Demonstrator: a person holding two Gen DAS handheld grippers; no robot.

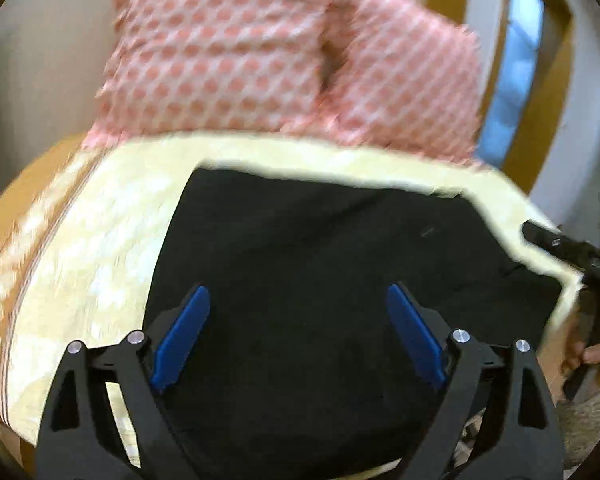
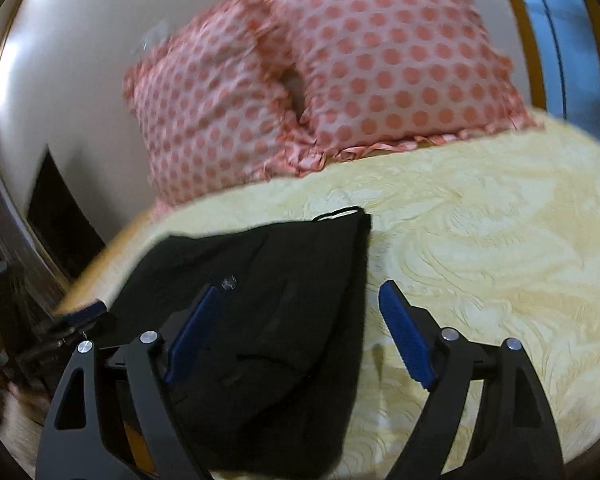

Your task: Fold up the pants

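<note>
While the black pants (image 2: 260, 320) are lying bunched on the swirly yellow bedspread (image 2: 480, 260), both the left gripper (image 1: 298, 328) and right gripper (image 2: 300, 332) are hovering wide open, gripping nothing.

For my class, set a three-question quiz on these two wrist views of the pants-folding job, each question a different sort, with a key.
1. True or false: the left claw is shut on the black pants.
2. What do the black pants lie on? A) bare floor B) cream bedspread C) a chair
3. Fill in: the two pillows behind the pants are pink with ____.

Key:
1. False; both the left claw and the right claw are open and hold nothing.
2. B, the cream bedspread.
3. Dots.
</note>
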